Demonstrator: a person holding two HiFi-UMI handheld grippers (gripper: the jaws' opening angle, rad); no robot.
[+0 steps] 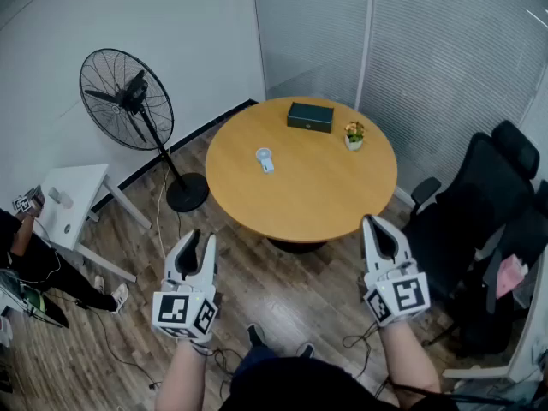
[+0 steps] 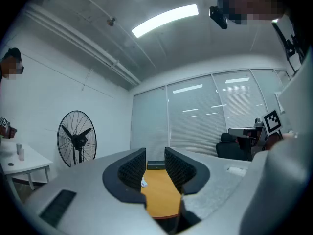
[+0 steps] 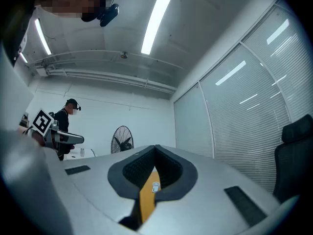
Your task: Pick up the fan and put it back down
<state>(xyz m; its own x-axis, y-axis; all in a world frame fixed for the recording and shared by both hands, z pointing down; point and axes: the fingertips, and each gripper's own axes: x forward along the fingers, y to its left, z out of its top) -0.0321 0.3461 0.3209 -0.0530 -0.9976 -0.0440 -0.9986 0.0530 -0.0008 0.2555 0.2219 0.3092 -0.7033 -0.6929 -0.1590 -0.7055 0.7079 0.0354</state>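
— Your left gripper [image 1: 199, 238]?
— Jaws apart, holding nothing. Your right gripper [image 1: 371, 222] is clenched, empty.
— The fan?
— The small fan [image 1: 265, 159] lies on the round table [image 1: 325, 204], well beyond both.

bright ceiling strip lights [image 2: 165, 19], sharp frames, fisheye-warped edges.

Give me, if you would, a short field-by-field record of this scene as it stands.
Table: round wooden table
On it: small white fan, dark box, flower pot, each apart from the others
Beside it: pedestal fan, standing on the floor to the left
Left gripper: jaws apart, nothing between them
Right gripper: jaws together, holding nothing
Task status: small white fan untouched
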